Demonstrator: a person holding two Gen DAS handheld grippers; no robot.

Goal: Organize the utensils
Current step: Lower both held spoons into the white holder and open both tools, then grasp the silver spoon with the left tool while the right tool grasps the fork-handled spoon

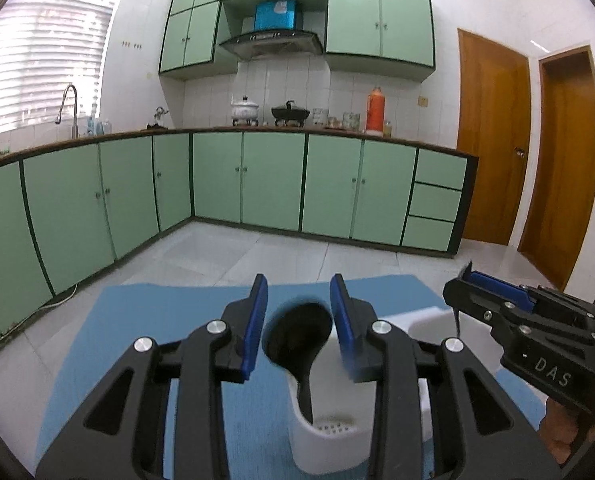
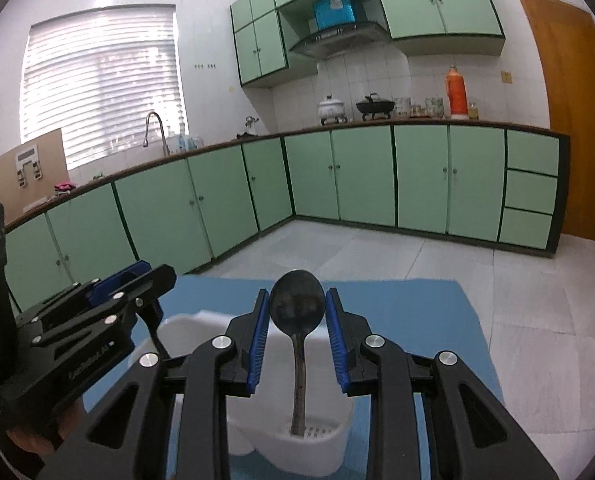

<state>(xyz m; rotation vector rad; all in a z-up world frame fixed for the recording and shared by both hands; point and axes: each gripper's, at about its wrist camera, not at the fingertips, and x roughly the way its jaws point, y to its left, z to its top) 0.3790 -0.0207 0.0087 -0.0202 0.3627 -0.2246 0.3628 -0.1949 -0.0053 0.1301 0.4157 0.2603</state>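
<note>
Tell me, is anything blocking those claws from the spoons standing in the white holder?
Nothing visible does. In each wrist view a dark spoon stands handle-down in the white holder, its bowl in the open gap of the right claw; the left claw likewise frames a spoon, gap clear.

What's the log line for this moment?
left gripper open | right gripper flanks spoon bowl, grip unclear | spoon upright in white holder

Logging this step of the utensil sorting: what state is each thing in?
left gripper: open, around a spoon bowl, not touching
right gripper: open, spoon between fingers
spoon: upright, handle down in the holder
white utensil holder: on the blue mat
</note>
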